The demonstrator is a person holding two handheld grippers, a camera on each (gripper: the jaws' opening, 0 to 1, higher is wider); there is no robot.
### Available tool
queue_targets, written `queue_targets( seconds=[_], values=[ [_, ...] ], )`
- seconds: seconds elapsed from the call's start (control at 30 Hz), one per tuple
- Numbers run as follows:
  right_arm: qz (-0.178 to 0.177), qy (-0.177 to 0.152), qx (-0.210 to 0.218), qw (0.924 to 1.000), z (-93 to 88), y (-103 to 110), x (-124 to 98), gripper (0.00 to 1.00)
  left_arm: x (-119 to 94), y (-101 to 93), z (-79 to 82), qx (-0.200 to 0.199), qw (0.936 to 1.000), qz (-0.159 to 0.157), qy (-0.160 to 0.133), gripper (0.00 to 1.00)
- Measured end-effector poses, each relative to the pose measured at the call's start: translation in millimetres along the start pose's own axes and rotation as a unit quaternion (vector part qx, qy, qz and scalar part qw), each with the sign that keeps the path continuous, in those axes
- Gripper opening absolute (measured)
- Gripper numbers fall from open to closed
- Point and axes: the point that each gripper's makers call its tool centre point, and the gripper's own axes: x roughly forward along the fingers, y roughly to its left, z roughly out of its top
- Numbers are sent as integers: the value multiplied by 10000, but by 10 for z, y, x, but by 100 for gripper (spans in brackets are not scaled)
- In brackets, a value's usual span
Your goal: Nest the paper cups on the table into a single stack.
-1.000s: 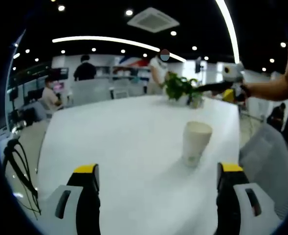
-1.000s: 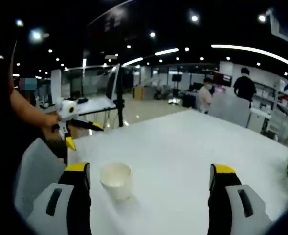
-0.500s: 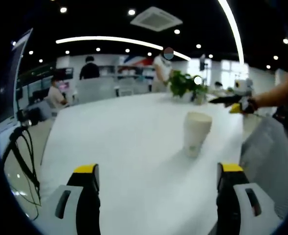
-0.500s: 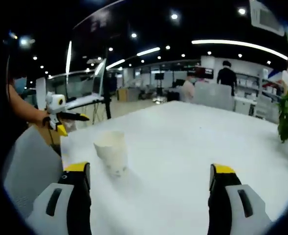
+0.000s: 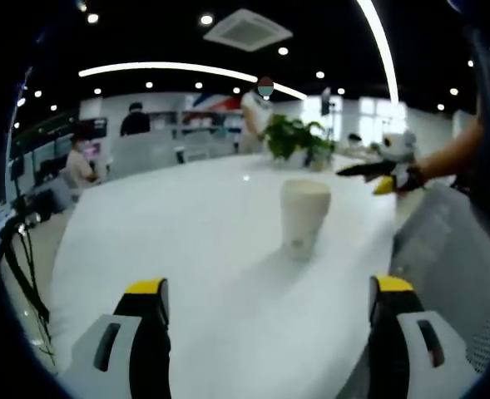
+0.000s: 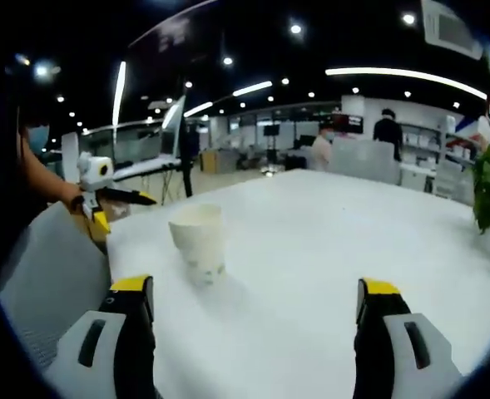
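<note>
Left hand-held gripper [image 5: 265, 320] hangs over the white surface [image 5: 186, 249] with jaws spread wide, holding nothing; the paper cup [image 5: 304, 218] stands upright ahead of it, nearer its right jaw. Right hand-held gripper [image 6: 257, 320] is likewise wide apart and empty, the same cup [image 6: 199, 243] ahead toward its left jaw.

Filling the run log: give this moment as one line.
left gripper open, empty | right gripper open, empty | paper cup upright on table, ungrasped | stacking not started
</note>
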Motion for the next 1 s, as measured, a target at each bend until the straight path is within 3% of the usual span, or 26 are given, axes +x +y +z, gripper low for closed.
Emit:
queue_targets(
  seconds=[0.03,0.13,0.23,0.33,0.47,0.87,1.0],
  values=[
    [28,20,-18,10000,-15,14,15,100,37,-41,-5,36,10000,-88,-2,99],
    [306,71,-82,9995,-41,129,85,94,180,-111,-132,252,9986,-305,346,98],
    [506,172,-207,9984,-56,194,191,90,348,-140,-86,343,9980,-407,330,94],
    [696,233,-279,9969,-18,248,306,77,512,-138,-52,429,9970,-535,360,91],
    [942,292,-408,9943,41,304,494,71,721,-152,29,578,9950,-728,379,86],
    [1587,756,-850,9808,-40,483,858,52,1073,-283,104,907,9859,-1309,511,68],
    [1743,813,-882,9774,-44,532,925,48,1150,-287,128,949,9853,-1323,516,66]
  ],
)
